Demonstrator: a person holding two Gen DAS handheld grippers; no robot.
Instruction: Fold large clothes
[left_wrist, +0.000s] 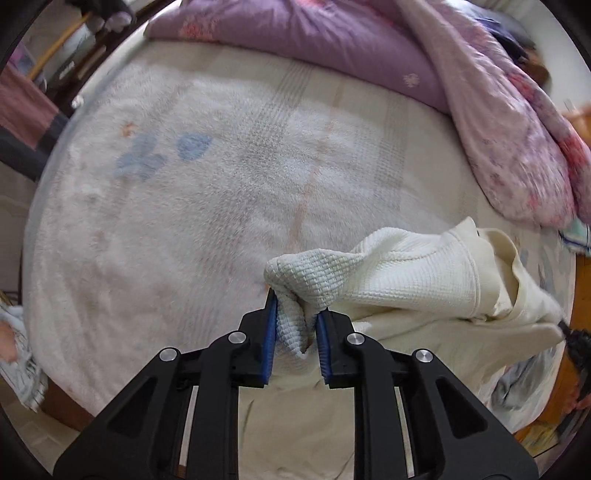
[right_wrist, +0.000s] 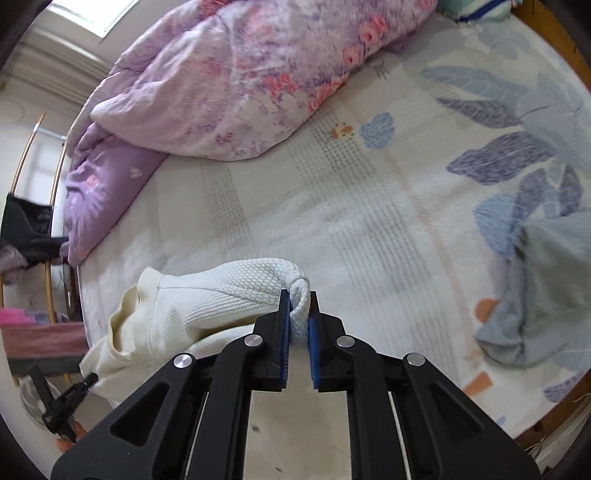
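A cream waffle-knit garment (left_wrist: 413, 280) hangs stretched between my two grippers above the bed. My left gripper (left_wrist: 295, 306) is shut on one bunched corner of it, with the fabric running off to the right. My right gripper (right_wrist: 298, 306) is shut on another bunched corner (right_wrist: 299, 291), with the garment (right_wrist: 207, 295) running off to the left. The lower part of the garment hangs below both grippers, behind the black fingers. The tip of the left gripper (right_wrist: 64, 402) shows at the lower left of the right wrist view.
The bed's white fleece blanket (left_wrist: 184, 206) with blue prints lies below. A purple floral duvet (left_wrist: 332, 40) is piled along the far side; it also shows in the right wrist view (right_wrist: 236, 81). A pale blue garment (right_wrist: 543, 295) lies at the right of the bed.
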